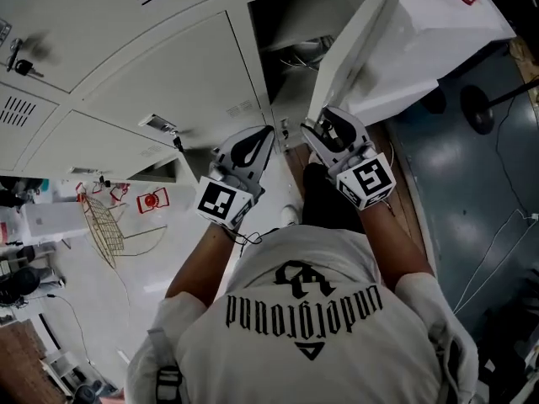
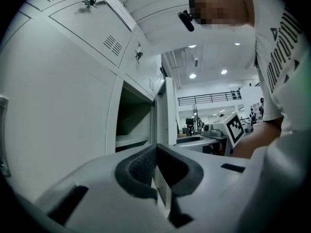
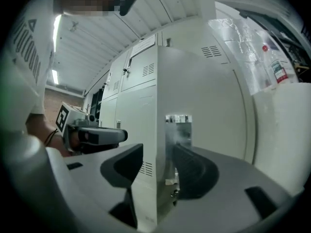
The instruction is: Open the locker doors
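Black-lettered white T-shirt (image 1: 278,356); grey left gripper (image 1: 264,138), right gripper (image 1: 322,124)

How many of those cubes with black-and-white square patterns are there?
2. The left cube rides on the left gripper, the right cube on the right gripper. No others show.

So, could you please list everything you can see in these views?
lockers: one bank, pale grey, in front
open door: one, pale grey, at the right claw
key: one, dark, in a closed locker's lock
bottle: one, clear with red label, right of the lockers
wire rack: one, tan, floor at left
T-shirt: one, white, on the person
left claw: one, grey, shut, by the open locker
right claw: one, grey, open, astride the door edge
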`<action>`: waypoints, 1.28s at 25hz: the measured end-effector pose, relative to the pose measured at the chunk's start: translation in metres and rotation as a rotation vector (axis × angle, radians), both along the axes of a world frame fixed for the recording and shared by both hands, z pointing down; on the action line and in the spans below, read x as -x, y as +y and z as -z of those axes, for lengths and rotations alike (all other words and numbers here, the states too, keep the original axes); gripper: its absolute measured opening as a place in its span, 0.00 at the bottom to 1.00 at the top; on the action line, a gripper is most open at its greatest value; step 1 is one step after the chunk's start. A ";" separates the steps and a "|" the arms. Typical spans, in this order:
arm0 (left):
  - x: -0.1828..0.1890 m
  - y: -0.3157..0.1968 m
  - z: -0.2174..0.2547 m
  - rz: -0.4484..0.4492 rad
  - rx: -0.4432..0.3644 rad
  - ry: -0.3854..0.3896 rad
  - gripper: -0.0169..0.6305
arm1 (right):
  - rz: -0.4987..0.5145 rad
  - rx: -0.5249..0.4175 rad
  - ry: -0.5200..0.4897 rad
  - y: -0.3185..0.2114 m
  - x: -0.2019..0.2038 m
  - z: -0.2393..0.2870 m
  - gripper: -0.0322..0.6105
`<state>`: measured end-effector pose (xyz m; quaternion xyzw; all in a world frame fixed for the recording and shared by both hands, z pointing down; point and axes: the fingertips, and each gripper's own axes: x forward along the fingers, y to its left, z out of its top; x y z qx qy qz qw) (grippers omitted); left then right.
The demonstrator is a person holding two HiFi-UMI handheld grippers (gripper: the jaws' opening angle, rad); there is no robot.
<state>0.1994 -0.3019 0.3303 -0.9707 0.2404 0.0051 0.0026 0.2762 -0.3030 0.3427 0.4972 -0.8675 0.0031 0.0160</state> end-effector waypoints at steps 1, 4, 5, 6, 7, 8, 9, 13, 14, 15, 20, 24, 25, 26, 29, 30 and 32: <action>-0.006 0.002 -0.001 -0.018 -0.008 -0.001 0.04 | -0.018 0.003 0.002 0.006 -0.006 -0.001 0.36; -0.029 0.009 -0.003 -0.077 -0.023 -0.003 0.04 | -0.073 0.003 0.010 0.021 -0.026 -0.002 0.34; -0.038 0.011 -0.003 -0.097 -0.023 -0.004 0.04 | -0.090 0.002 0.012 0.025 -0.034 -0.001 0.33; -0.046 0.013 -0.002 -0.115 -0.018 -0.005 0.04 | -0.107 0.000 0.014 0.030 -0.041 -0.001 0.32; -0.055 0.015 -0.001 -0.132 -0.008 -0.006 0.04 | -0.124 -0.002 0.017 0.034 -0.049 -0.001 0.31; -0.063 0.017 0.000 -0.149 0.002 -0.006 0.04 | -0.142 -0.003 0.020 0.039 -0.057 -0.001 0.28; -0.071 0.018 0.000 -0.166 0.004 -0.005 0.04 | -0.158 -0.001 0.022 0.044 -0.065 -0.001 0.27; -0.101 0.022 -0.004 -0.236 -0.017 -0.002 0.04 | -0.217 0.006 0.038 0.061 -0.095 -0.003 0.28; -0.107 0.024 -0.005 -0.251 -0.015 -0.004 0.04 | -0.231 0.008 0.040 0.065 -0.102 -0.003 0.28; -0.113 0.025 -0.005 -0.264 -0.013 -0.007 0.04 | -0.245 0.011 0.042 0.069 -0.110 -0.002 0.28; -0.132 0.022 -0.011 -0.291 0.000 -0.016 0.04 | -0.320 0.021 0.048 0.081 -0.148 0.000 0.25; -0.140 0.017 -0.017 -0.302 0.011 -0.026 0.04 | -0.369 0.024 0.009 0.089 -0.183 -0.004 0.21; -0.142 0.017 -0.018 -0.305 0.012 -0.027 0.04 | -0.388 0.025 0.006 0.091 -0.194 -0.004 0.20; -0.143 0.016 -0.018 -0.307 0.013 -0.028 0.04 | -0.405 0.026 0.003 0.092 -0.203 -0.004 0.19; -0.144 0.015 -0.020 -0.304 0.015 -0.030 0.04 | -0.436 0.039 0.002 0.091 -0.226 -0.005 0.17; -0.143 0.014 -0.020 -0.300 0.015 -0.031 0.04 | -0.441 0.042 0.003 0.091 -0.231 -0.005 0.17; -0.141 0.011 -0.020 -0.292 0.014 -0.032 0.04 | -0.454 0.043 0.008 0.088 -0.241 -0.005 0.18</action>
